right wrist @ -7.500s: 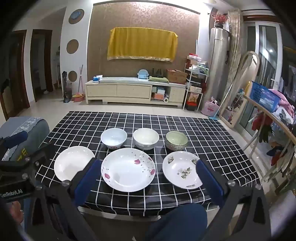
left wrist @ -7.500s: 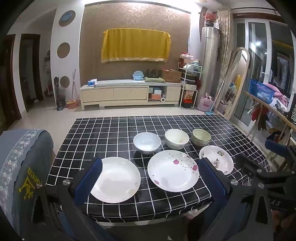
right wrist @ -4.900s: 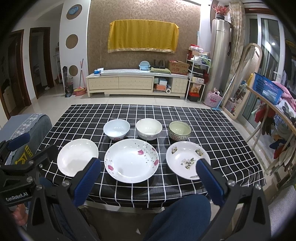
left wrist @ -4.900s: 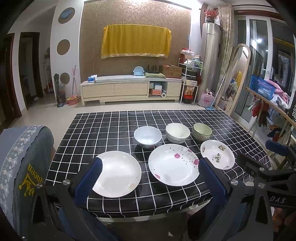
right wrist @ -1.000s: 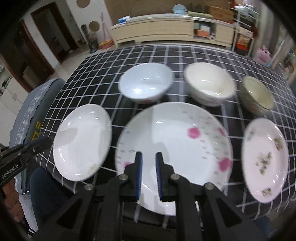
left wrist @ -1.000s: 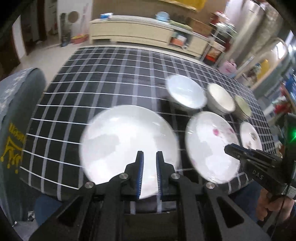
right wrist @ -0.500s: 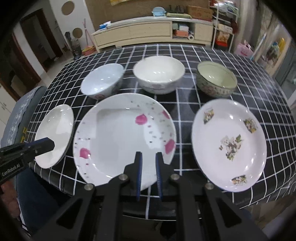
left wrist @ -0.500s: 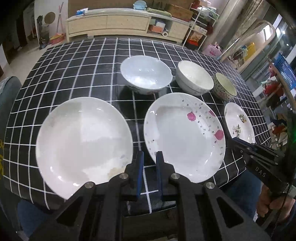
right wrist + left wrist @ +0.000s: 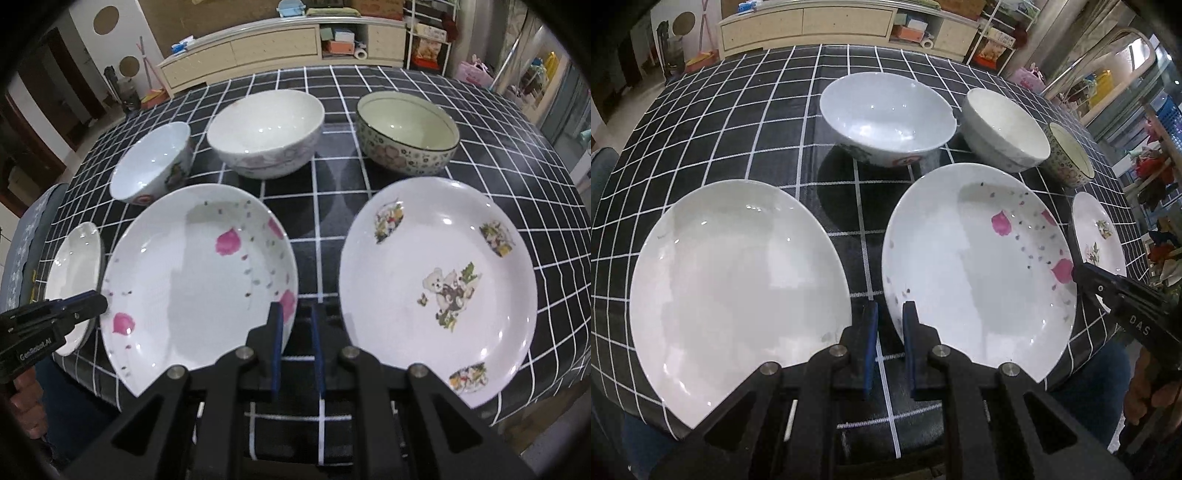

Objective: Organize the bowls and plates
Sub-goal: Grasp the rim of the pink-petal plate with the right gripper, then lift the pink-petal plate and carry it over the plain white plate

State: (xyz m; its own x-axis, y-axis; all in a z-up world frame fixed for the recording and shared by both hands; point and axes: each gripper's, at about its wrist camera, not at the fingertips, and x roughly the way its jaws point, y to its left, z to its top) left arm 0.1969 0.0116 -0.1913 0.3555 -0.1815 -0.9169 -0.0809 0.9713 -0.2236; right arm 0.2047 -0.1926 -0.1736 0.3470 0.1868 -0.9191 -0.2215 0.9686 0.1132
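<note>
Three plates lie in a front row on the checked table: a plain white plate (image 9: 735, 273), a pink-petal plate (image 9: 975, 266) (image 9: 195, 273) and a teddy-bear plate (image 9: 436, 280). Behind them stand a pale blue bowl (image 9: 886, 114), a white bowl (image 9: 264, 129) and a green flowered bowl (image 9: 406, 131). My left gripper (image 9: 888, 314) is shut and empty, low over the gap between the white and petal plates. My right gripper (image 9: 295, 314) is shut and empty, over the gap between the petal and bear plates.
The black-and-white checked tablecloth (image 9: 746, 107) runs to the near table edge just below both grippers. A grey chair back (image 9: 26, 236) stands at the table's left. A TV cabinet (image 9: 258, 40) and shelves stand across the room.
Both grippers were open and back from the table; they have shut and moved down and forward close over the front row of plates. In the last half second both came closer still.
</note>
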